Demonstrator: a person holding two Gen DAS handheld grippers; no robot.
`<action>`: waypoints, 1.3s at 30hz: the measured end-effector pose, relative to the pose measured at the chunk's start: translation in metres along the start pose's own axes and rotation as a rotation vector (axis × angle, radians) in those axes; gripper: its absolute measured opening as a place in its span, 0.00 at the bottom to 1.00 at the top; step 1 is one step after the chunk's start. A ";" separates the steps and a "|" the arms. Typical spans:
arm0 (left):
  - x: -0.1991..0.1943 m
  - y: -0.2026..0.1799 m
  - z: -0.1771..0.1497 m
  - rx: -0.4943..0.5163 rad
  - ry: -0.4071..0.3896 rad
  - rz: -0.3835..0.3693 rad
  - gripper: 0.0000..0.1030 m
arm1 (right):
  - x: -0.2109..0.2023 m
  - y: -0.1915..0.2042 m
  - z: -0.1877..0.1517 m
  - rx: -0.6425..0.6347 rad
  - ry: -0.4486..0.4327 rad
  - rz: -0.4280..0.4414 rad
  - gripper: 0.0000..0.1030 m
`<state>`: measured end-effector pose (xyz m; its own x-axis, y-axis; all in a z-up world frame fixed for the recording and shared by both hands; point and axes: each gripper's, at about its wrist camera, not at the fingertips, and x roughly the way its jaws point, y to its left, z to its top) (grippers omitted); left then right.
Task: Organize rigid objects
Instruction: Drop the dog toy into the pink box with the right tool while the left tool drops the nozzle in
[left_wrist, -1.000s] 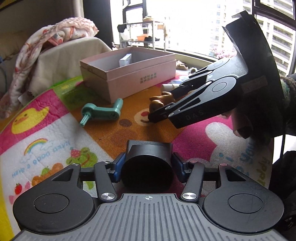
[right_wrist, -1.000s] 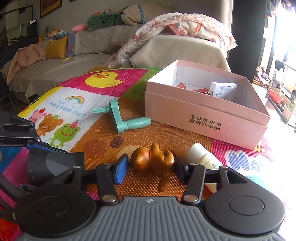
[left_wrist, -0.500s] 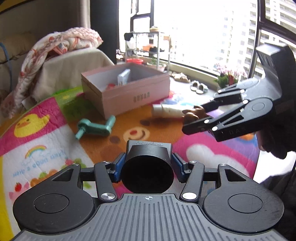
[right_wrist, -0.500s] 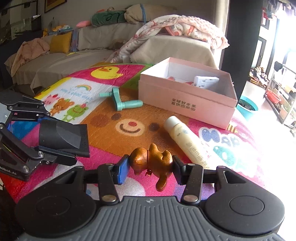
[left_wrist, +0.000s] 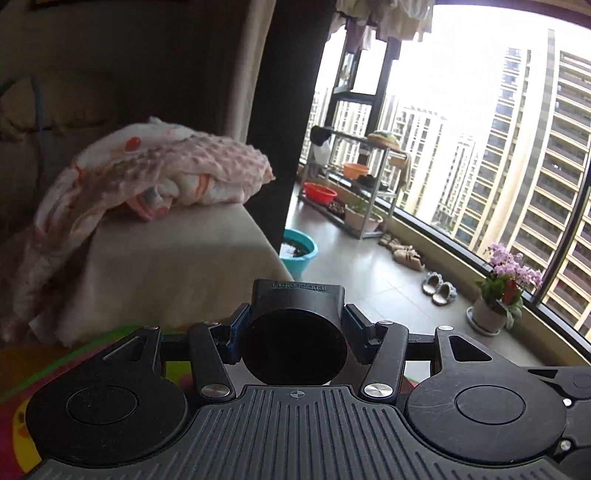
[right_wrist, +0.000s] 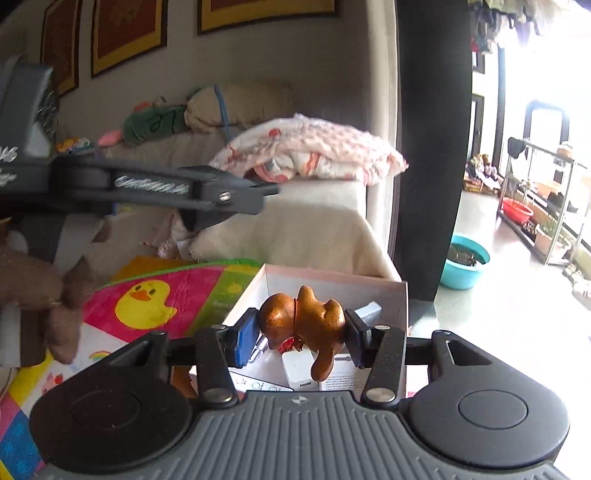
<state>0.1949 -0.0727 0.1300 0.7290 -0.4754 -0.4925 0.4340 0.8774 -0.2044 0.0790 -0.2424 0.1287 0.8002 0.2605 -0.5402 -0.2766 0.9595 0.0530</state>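
Both claws loaded — brown toy dog over the pink box.

The right claw (right_wrist: 302, 332) pinches a brown toy dog (right_wrist: 303, 322) directly above the open pink box (right_wrist: 402, 295), small white items lying just beneath. The left claw (left_wrist: 294, 334) clamps a black cylindrical lens hood (left_wrist: 295, 332) — sofa (left_wrist: 166, 266) ahead.
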 end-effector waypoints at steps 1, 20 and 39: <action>0.017 0.003 -0.004 -0.006 0.026 0.005 0.57 | 0.010 0.001 -0.003 -0.005 0.011 -0.004 0.47; -0.044 0.030 -0.063 -0.029 0.001 0.004 0.56 | 0.011 0.005 -0.064 -0.070 0.030 0.034 0.68; -0.093 0.035 -0.195 -0.017 0.206 -0.111 0.55 | -0.017 -0.027 -0.146 0.019 0.144 0.044 0.69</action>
<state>0.0386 0.0146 0.0035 0.5529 -0.5471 -0.6285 0.4953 0.8223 -0.2801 -0.0048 -0.2883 0.0137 0.7025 0.2852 -0.6521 -0.2982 0.9499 0.0942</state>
